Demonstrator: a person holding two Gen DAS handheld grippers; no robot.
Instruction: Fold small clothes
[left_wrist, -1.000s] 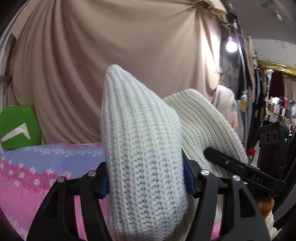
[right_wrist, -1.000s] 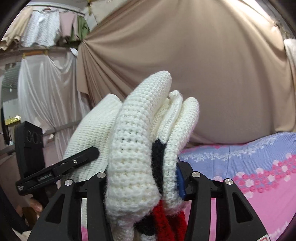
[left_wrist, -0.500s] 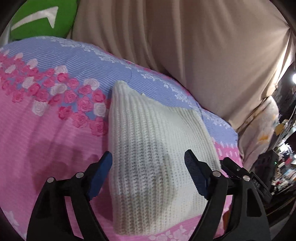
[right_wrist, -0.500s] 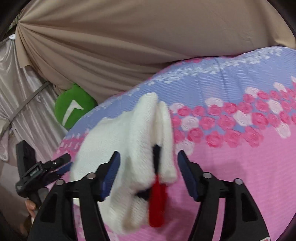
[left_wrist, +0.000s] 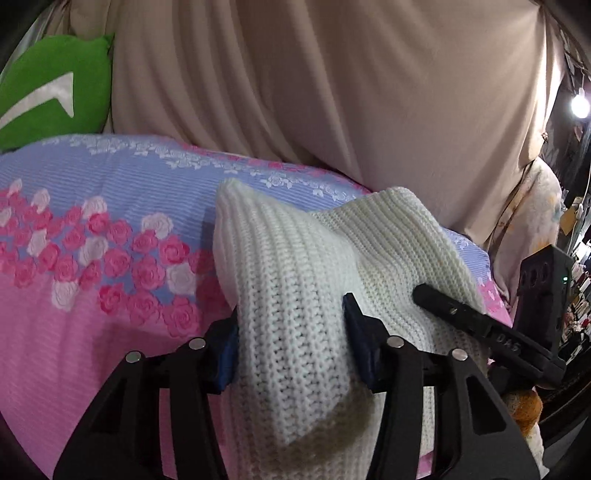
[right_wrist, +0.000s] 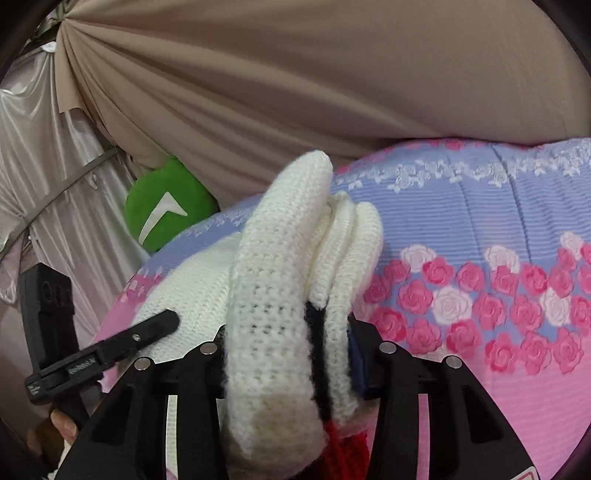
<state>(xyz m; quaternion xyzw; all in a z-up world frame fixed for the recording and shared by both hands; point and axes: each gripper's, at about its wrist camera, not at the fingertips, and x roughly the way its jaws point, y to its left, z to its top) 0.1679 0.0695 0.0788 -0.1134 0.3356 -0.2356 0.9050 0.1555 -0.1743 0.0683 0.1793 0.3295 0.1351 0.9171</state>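
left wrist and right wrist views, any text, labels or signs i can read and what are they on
"DAS": on the black finger of the right gripper, seen in the left wrist view.
Small white print on the left gripper, right wrist view: too blurred to read.
White arrow-like mark, no letters: on the green cushion.
White knit garment and floral bedspread: no text.

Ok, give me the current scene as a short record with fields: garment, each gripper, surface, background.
garment: white knit sweater, bunched and folded, with black and red trim showing in the right wrist view
left gripper: closing, blue pads pressed on a thick fold of the knit
right gripper: closing on several stacked layers of the knit
surface: pink and lilac rose-print bedspread, under the sweater
background: beige draped curtain; green cushion at the far edge
fold state: not laid flat yet
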